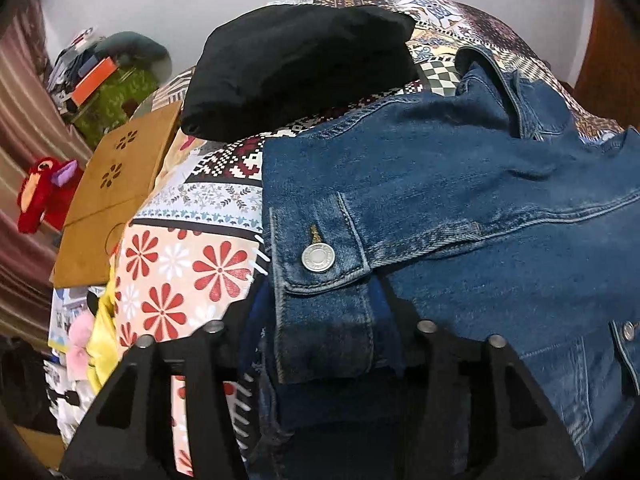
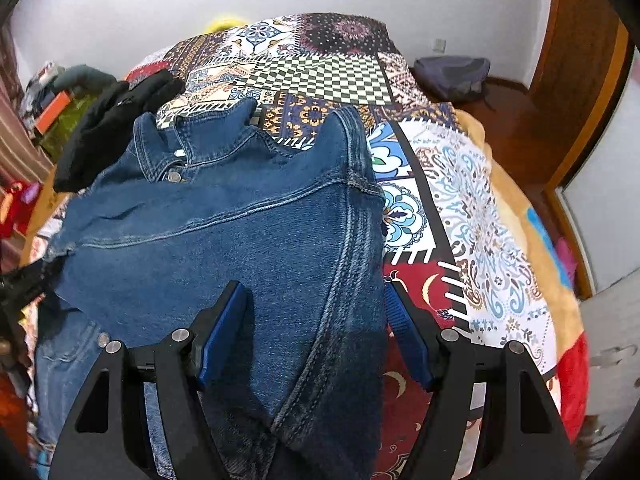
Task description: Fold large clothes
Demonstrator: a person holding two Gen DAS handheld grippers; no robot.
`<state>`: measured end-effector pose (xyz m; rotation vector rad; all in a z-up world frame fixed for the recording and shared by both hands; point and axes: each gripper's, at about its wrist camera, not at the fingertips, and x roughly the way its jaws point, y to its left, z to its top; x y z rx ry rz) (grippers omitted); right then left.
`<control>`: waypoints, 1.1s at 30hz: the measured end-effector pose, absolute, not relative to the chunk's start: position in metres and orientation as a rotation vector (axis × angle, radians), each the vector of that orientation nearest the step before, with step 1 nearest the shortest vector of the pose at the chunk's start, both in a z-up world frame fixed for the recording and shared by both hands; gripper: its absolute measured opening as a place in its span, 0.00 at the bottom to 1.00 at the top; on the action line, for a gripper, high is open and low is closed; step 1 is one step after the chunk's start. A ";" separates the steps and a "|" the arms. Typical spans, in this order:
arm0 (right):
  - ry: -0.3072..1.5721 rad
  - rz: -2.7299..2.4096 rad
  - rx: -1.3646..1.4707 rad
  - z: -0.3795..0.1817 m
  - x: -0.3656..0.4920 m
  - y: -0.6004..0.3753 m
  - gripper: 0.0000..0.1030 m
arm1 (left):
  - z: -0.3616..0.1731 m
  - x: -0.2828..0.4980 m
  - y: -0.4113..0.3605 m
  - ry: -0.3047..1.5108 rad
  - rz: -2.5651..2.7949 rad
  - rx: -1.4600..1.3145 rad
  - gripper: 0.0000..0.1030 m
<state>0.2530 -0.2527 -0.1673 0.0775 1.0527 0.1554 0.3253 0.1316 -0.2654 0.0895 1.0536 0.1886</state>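
Note:
A blue denim jacket lies spread on the patchwork bedspread. In the left wrist view its buttoned cuff sits between the fingers of my left gripper. The jaws stand apart and the cuff lies flat, not pinched. In the right wrist view the jacket shows its collar at the far side, and a seamed sleeve part runs between the blue pads of my right gripper. That gripper is wide open over the cloth.
A folded black garment lies beyond the jacket on the bed. A brown board and a red plush toy sit at the bed's left edge. At the right, a grey backpack rests on the floor by a wooden door.

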 end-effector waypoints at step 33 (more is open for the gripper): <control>1.135 0.324 0.133 -0.190 0.355 -0.256 0.66 | -0.287 0.429 0.211 1.133 -0.098 -0.448 0.74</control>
